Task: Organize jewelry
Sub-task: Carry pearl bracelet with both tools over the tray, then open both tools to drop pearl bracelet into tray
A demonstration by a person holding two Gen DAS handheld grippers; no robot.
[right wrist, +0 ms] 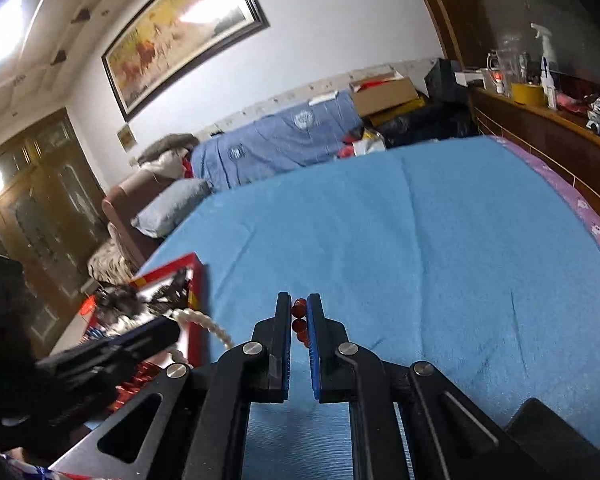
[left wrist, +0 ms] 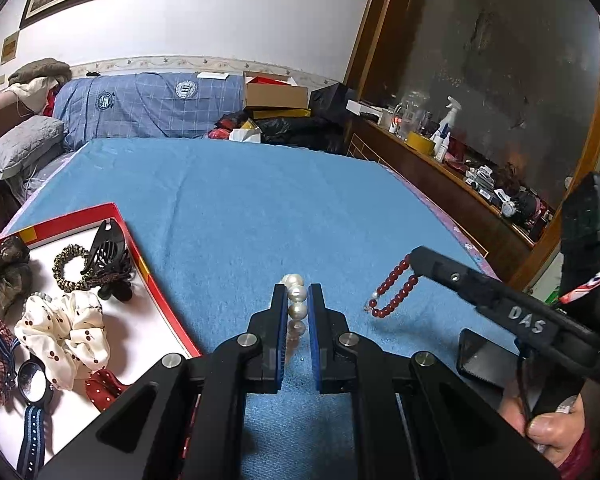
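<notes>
My left gripper (left wrist: 298, 296) is shut on a white pearl bracelet (left wrist: 296, 304) and holds it above the blue bedspread (left wrist: 260, 200). The pearls also show in the right wrist view (right wrist: 204, 322), hanging from the left gripper's tip. My right gripper (right wrist: 299, 310) is shut on a dark red bead bracelet (right wrist: 299, 320). In the left wrist view the red bracelet (left wrist: 394, 292) hangs from the right gripper (left wrist: 414, 258) just above the bedspread. A red-rimmed white box (left wrist: 140, 264) with hair ties, scrunchies and a black claw clip (left wrist: 108, 256) lies to the left.
A dark phone-like slab (left wrist: 480, 356) lies on the bedspread at the right. A wooden shelf (left wrist: 440, 160) with bottles and clutter runs along the right. Pillows, folded bedding and cardboard boxes (left wrist: 276, 96) sit at the far end of the bed.
</notes>
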